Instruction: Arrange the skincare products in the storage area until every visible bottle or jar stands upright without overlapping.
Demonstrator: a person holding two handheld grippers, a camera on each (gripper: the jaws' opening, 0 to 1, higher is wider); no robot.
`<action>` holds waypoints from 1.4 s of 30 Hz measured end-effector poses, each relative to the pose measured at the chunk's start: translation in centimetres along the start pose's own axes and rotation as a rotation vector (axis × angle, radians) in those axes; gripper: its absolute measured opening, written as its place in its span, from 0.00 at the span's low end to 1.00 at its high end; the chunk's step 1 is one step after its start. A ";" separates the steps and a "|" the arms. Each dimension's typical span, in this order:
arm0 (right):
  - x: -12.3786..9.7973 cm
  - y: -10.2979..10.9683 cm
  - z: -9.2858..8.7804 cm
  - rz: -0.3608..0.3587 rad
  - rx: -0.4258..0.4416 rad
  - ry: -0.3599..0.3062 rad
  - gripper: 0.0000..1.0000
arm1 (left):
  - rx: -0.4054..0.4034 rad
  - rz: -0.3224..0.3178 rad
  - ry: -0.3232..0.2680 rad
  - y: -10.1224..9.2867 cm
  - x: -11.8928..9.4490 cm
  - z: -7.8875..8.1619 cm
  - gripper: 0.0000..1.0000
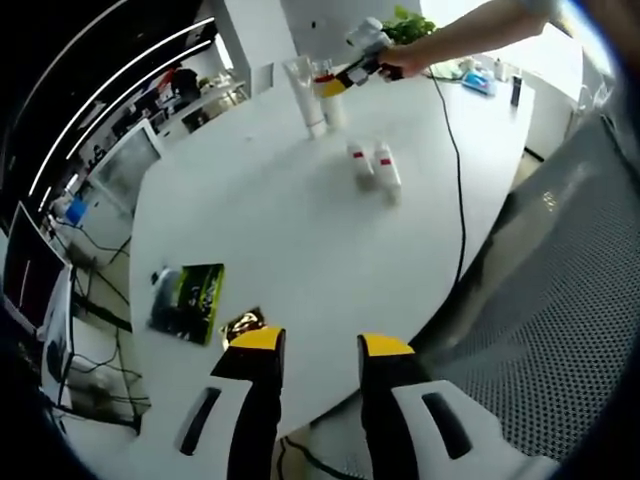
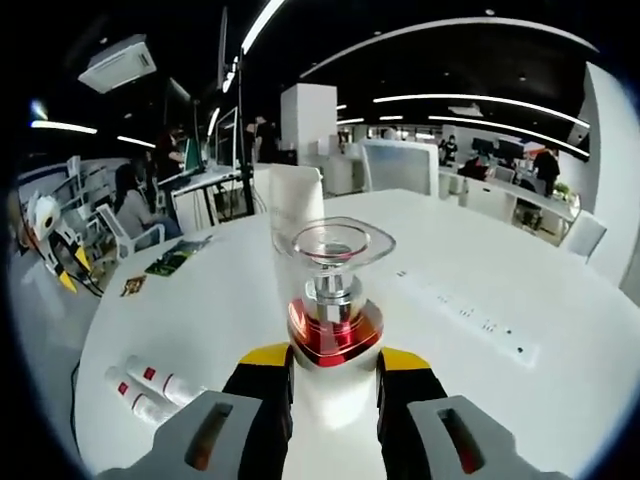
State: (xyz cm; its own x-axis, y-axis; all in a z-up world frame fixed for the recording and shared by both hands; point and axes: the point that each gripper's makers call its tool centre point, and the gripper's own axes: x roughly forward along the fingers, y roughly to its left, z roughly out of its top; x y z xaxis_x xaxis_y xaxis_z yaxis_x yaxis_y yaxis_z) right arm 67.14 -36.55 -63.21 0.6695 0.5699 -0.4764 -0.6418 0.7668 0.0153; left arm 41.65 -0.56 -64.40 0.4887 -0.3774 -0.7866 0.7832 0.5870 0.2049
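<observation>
In the right gripper view my right gripper (image 2: 332, 372) is shut on a white bottle (image 2: 333, 315) with a red shoulder, a silver neck and a clear cap. It stands upright just in front of a tall white tube (image 2: 296, 205). Two small white bottles with red bands (image 2: 150, 385) lie side by side on the table at lower left. In the left gripper view my left gripper (image 1: 320, 345) is open and bare over the table's near edge. Far across the table stand the tube (image 1: 304, 92) and the held bottle (image 1: 334, 106), with the right gripper (image 1: 350, 72) on it. The two lying bottles (image 1: 373, 168) rest nearer.
The white table (image 1: 280, 240) carries a green packet (image 1: 190, 300) and a small gold packet (image 1: 243, 324) near my left gripper. A black cable (image 1: 455, 170) runs along its right side. A person's arm (image 1: 470, 35) reaches in from the top right. Desks and chairs surround the table.
</observation>
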 end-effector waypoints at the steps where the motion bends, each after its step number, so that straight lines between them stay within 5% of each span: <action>1: 0.0 0.0 0.0 0.000 -0.002 0.001 0.26 | 0.000 0.000 0.001 0.0 0.0 0.0 0.26; 15: -1.2 0.5 -1.7 -0.044 0.036 0.013 0.35 | -0.004 0.003 0.002 0.1 0.0 0.0 0.26; 20: -3.5 0.6 -1.7 -0.124 0.189 -0.056 0.38 | -0.008 0.009 -0.004 0.2 -0.1 0.1 0.26; 27: -8.0 4.3 -1.5 -0.134 0.350 -0.205 0.38 | -0.008 0.010 -0.024 0.2 -0.2 0.4 0.27; 33: -10.4 7.9 -1.6 -0.132 0.345 -0.223 0.36 | -0.001 0.016 -0.022 0.2 -0.2 0.4 0.28; 42: -13.8 12.2 2.0 -0.122 0.348 -0.322 0.37 | 0.008 0.023 -0.020 0.2 -0.2 0.5 0.30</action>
State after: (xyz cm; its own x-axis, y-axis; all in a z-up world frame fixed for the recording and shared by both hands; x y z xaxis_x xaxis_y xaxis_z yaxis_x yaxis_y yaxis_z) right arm 50.80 -34.50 -54.69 0.8488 0.4902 -0.1981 -0.4252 0.8556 0.2953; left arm 41.89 -0.71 -63.87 0.5141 -0.3781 -0.7699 0.7746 0.5902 0.2274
